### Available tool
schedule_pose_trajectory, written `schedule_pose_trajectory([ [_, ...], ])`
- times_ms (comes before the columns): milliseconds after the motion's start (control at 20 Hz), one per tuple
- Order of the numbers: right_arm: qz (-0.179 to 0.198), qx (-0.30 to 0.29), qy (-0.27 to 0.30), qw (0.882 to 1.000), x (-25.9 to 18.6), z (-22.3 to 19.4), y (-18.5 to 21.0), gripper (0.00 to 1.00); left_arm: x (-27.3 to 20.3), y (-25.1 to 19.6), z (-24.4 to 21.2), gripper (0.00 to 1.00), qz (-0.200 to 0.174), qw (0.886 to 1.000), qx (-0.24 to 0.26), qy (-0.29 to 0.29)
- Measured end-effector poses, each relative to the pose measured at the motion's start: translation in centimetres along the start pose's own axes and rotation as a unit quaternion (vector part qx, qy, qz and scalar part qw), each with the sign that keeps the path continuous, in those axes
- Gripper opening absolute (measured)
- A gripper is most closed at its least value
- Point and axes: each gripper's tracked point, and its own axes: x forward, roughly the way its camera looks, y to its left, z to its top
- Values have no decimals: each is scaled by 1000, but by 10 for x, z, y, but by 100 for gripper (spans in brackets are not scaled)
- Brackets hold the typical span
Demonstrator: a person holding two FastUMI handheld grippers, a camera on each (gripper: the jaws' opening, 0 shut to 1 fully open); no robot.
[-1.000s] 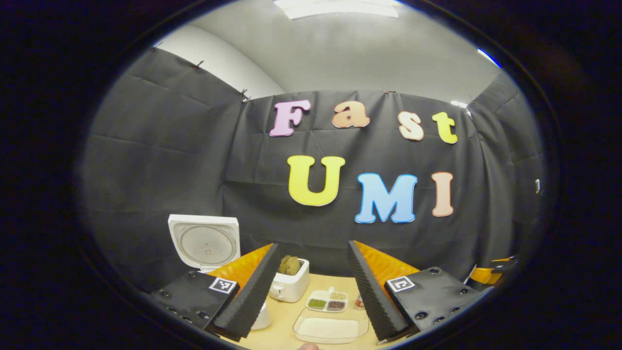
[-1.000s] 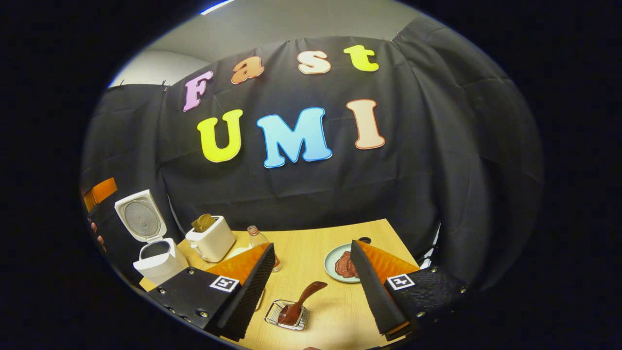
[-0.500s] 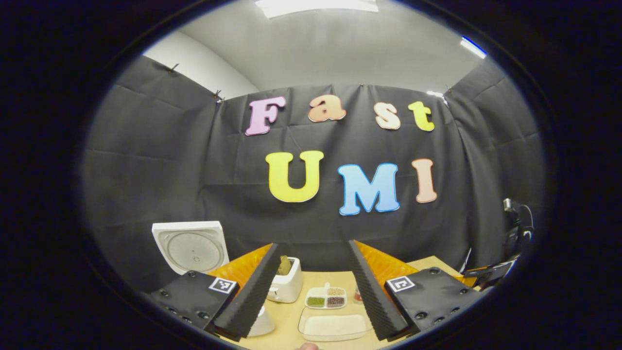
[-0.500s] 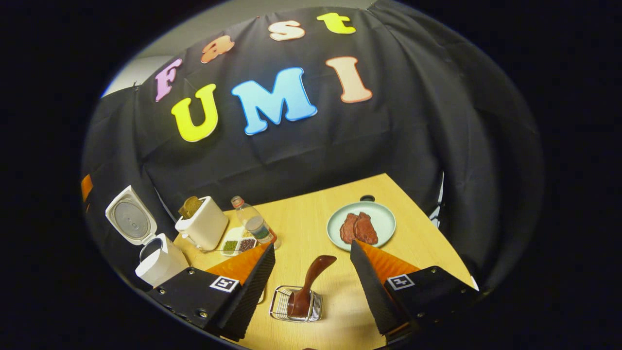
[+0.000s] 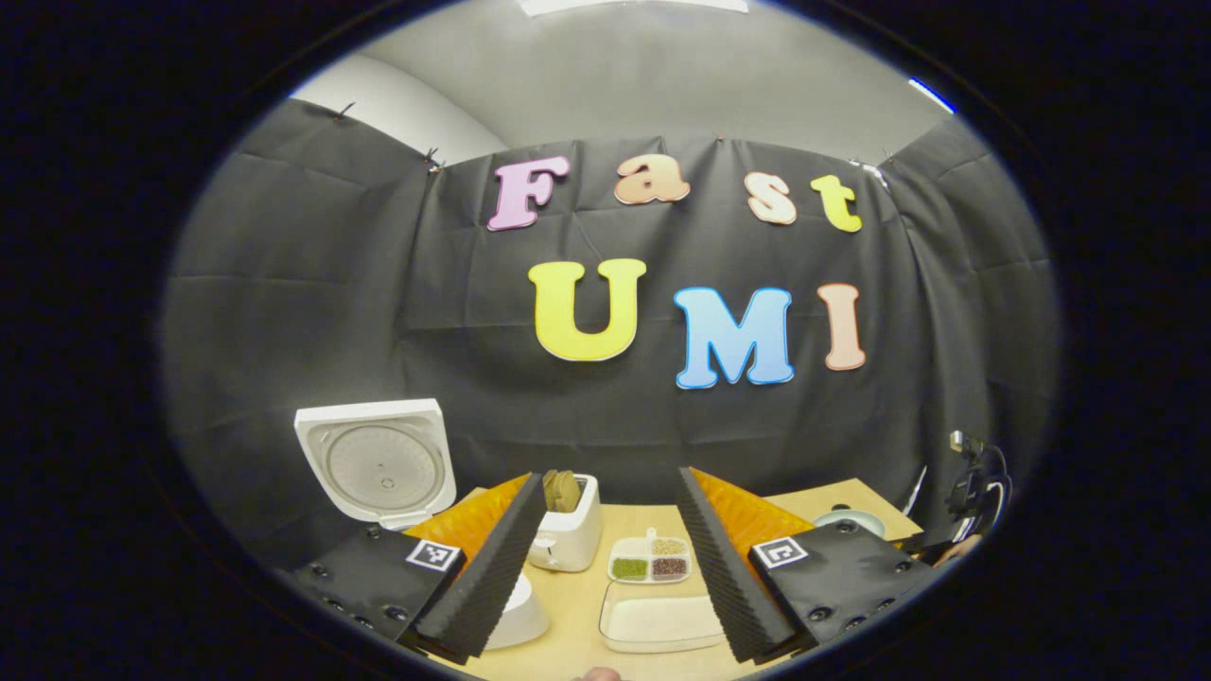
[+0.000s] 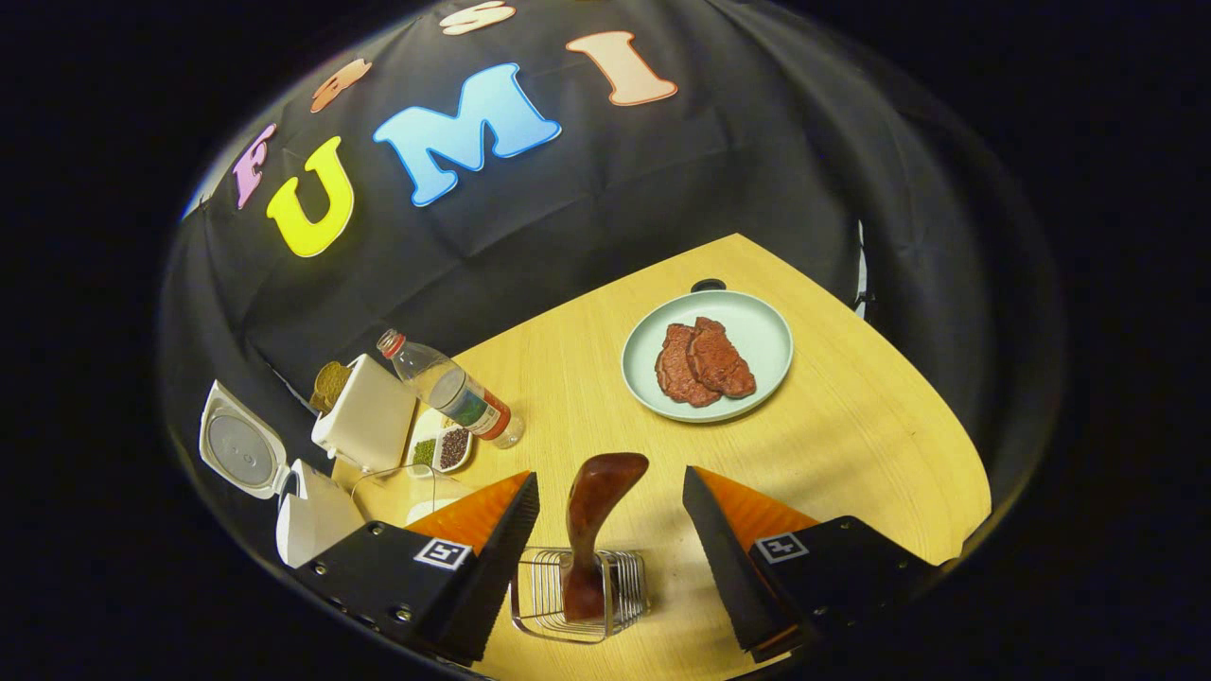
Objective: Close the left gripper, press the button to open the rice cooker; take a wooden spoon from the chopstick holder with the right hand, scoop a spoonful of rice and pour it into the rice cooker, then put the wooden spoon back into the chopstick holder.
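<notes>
The white rice cooker stands with its lid raised, left of my left gripper, which is open and holds nothing. A clear tray of white rice lies on the table between its fingers. In the right gripper view the cooker sits far left. A dark wooden spoon stands in the wire chopstick holder, its handle rising between the fingers of my right gripper, which is open and not touching it.
A white toaster with bread, a small divided dish of grains and a plastic bottle stand at the back left of the wooden table. A pale green plate with meat slices sits far right.
My right gripper has tilted down and come in over the chopstick holder, so the spoon handle now stands between its fingers. The left gripper has shifted slightly; the cooker lid stays up.
</notes>
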Motion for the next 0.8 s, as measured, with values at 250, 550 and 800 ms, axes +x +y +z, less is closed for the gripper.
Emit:
schedule_pose_trajectory([
  [250,5,-10,17,1000,16,-7,6,76,7,10,-5,96,9,1000,-2,8],
  [550,39,-8,17,999,6,-9,24,24,9,13,-13,96,10,1000,0,18],
  [800,41,-11,-6,999,-15,-4,39,9,7,16,-8,97,5,1000,6,7],
])
